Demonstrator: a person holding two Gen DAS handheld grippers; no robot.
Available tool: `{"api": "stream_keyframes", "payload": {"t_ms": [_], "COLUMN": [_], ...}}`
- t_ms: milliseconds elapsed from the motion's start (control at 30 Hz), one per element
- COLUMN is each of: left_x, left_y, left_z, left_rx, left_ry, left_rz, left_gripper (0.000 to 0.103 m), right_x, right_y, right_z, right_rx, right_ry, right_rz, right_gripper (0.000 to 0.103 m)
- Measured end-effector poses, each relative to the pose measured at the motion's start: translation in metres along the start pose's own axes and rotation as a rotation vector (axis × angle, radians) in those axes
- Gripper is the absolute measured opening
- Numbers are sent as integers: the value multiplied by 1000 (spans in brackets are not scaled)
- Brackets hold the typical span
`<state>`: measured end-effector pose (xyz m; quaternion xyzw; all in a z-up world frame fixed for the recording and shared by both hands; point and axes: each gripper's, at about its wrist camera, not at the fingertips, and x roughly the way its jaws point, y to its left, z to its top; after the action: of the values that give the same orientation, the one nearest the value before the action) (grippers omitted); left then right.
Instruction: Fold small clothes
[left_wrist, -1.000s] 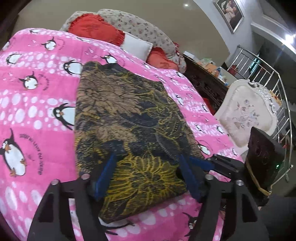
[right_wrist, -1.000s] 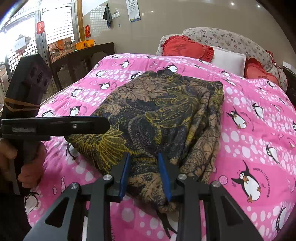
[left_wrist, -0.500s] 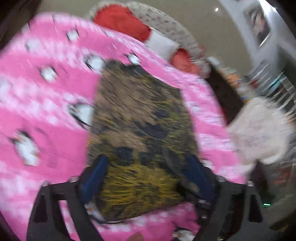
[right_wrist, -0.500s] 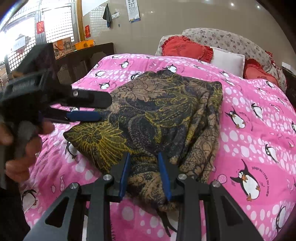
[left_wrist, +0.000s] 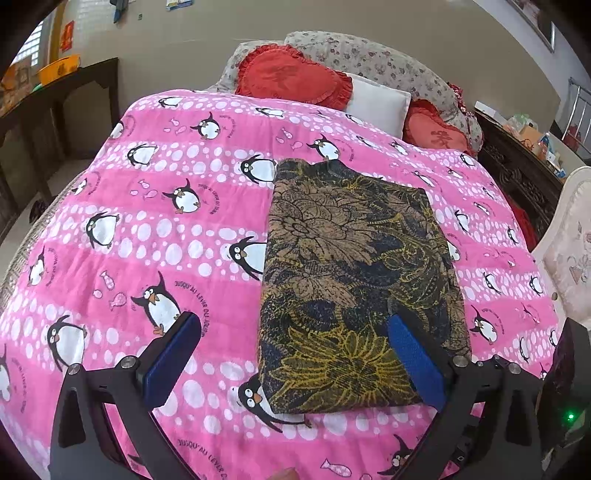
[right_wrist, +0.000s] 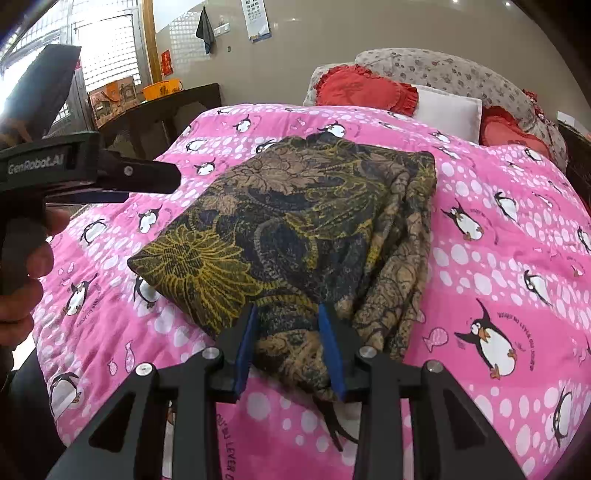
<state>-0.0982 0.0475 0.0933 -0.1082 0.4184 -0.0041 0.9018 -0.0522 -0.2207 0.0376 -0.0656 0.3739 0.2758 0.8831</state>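
Observation:
A folded cloth (left_wrist: 351, 258) with a dark brown, navy and yellow flower print lies flat on the pink penguin bedcover (left_wrist: 166, 221). My left gripper (left_wrist: 293, 319) hovers above its near end, open wide, pads clear of the fabric. In the right wrist view the cloth (right_wrist: 295, 206) shows stacked layers along its right side. My right gripper (right_wrist: 287, 310) has the cloth's near corner bunched between its blue pads, and its jaws are opening slightly. There the left gripper (right_wrist: 151, 190) hangs in the air at the left, held by a hand (right_wrist: 33, 258).
Red heart cushions (left_wrist: 291, 77) and a white pillow (left_wrist: 376, 99) lie at the head of the bed. A dark wooden table (left_wrist: 55, 96) stands at the left, carved dark furniture (left_wrist: 517, 166) and a pale padded chair (left_wrist: 572, 251) at the right.
My left gripper opened wide, let go of the cloth's near edge and rose, tilting so more of the bed shows. The right gripper stayed on the cloth's corner.

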Motion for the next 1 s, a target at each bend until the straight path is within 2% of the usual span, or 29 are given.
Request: {"api": "stream_keyframes", "payload": {"t_ms": [333,433,500,567,633,700,767,867,900,967,1000], "left_x": [-9,-7,0,10,25,42,56,90,97,127,133], "left_y": [-2,-3,-3,-4,-8,-11,-13,-17,-18,-20,-19], "left_z": [-1,-4,-5,-1,11,29,45,65,64,49,41], "left_rx": [7,29,53,76,106,113,88,33,25,20,16], "left_ry": [-12,-7,6,22,23,31,41,81,93,169,167], "left_rz": [6,7,-10,-14,-8,-17,-25,-45,-47,-24,-21], "left_gripper": [86,86,86,86,86,86,86,86,86,86,88], "right_x": [-1,-3,-6,-14,-22,-22,-13,19,32,58,72], "right_y": [6,6,3,-3,-14,-30,-40,-42,-46,-57,-65], "right_z": [-5,-2,5,19,39,63,81,108,112,109,104], "right_rx": [-30,-16,8,22,29,72,101,53,48,55,69], "right_ry": [-11,12,50,48,8,-21,-27,4,35,106,155], "right_rz": [-38,-32,-16,-7,-93,-135,-118,-128,-129,-172,-195], "right_gripper": [38,38,38,38,38,38,38,38,38,37,38]}}
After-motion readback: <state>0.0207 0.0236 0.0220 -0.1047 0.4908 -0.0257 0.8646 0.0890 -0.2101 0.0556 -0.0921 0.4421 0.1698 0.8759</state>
